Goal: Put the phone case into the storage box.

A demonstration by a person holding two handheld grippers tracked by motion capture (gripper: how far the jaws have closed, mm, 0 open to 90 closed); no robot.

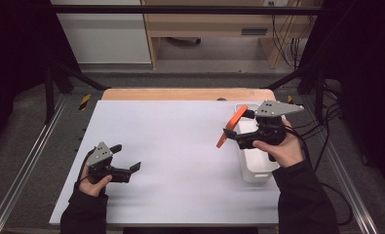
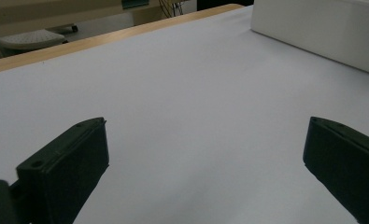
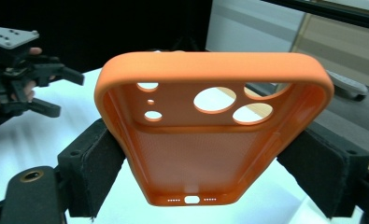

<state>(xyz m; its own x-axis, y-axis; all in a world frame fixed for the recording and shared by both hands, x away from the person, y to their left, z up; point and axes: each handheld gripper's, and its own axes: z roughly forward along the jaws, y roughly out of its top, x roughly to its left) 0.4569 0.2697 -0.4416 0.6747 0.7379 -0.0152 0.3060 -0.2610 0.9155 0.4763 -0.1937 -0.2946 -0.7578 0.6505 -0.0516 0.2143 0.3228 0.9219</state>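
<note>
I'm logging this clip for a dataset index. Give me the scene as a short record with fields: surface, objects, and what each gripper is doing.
surface: white table top with a wooden far edge
objects: orange phone case; white bin at the table's right side
left gripper: open, holding nothing, low over the table
right gripper: shut on the orange phone case, clamped across its sides, raised beside the white bin
case orientation: open inner side toward the right gripper view, camera cutouts uppermost

Orange phone case [image 3: 210, 140]: matt, rubbery-looking, inner back finely stippled. Right gripper [image 3: 205, 172] pads: black, foam-like, rough. Left gripper [image 2: 205, 163] jaws: smooth matt black plastic. Table cover [image 1: 180, 146]: smooth matt white, wood edge at 12 o'clock. Bin [image 1: 256, 170]: white plastic, slight sheen.
</note>
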